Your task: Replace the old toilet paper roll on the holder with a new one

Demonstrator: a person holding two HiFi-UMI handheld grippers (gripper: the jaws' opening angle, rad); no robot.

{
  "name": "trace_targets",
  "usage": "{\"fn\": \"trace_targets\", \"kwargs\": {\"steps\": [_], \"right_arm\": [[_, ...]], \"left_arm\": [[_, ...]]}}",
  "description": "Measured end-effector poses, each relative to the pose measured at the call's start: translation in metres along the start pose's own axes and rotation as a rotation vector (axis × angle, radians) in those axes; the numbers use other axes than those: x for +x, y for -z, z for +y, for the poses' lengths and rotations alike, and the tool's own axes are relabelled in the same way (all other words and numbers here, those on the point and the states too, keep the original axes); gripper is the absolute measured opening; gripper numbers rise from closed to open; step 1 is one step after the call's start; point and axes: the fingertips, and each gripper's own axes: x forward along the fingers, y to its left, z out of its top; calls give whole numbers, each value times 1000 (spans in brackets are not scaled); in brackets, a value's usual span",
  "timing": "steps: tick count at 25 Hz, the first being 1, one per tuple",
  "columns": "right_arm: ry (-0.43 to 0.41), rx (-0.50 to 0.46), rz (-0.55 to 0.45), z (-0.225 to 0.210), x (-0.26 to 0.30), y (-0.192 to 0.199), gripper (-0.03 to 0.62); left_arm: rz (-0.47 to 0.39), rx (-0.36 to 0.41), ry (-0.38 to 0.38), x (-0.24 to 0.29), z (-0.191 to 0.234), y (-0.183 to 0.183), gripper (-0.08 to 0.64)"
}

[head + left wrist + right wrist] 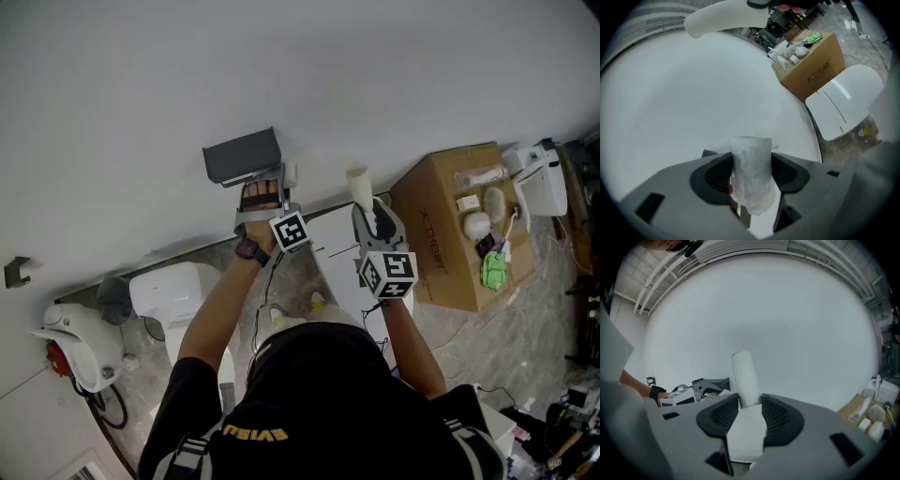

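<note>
Nearest the head camera, the person's two arms reach up towards the wall [281,66], one gripper in each hand.

The right gripper [750,401] is clenched on a bare cardboard tube [744,376]. Its jaws are brought fairly close together and press the tube's lower part from both sides. The tube stands nearly upright, its free end pointing up in front of the wall and touching nothing. It looks like the spent core, held off to the side so that it stays clear of the work.

The left gripper [750,164] grasps a toilet paper roll [751,176]. Its jaws are set wider and press on either side of the soft, crumpled white paper, and the roll's upper end stands above them. This is probably the fresh roll, carried on end so that its hollow middle can be lined up with the mount.

Just beyond the left gripper, the dark grey holder [242,156] is fixed to the wall. In the head view this gripper sits right beneath it, though whether the roll touches it cannot be told. The loading step seems close but not yet done.

Farther off on the floor, a white toilet lid [843,105] lies below, and a cardboard box [459,234] carrying small items stands against the wall.
</note>
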Motion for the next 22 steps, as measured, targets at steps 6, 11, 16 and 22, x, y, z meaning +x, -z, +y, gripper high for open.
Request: {"fn": "trace_targets", "kwargs": {"steps": [6,11,16,22], "right_arm": [[-2,-4,-1,2,-1,-2,154],[-9,-5,-1,4,1,-2,154],[-33,-9,1,14,8,-3,153],[-61,-22,1,25,16,-6,153]], "left_arm": [[50,14,-39,3,6,14,261],[91,14,-44,0,4,37,259],[110,3,-49,-4,5,49,259],[122,12,-58,-9,3,62,259]]}}
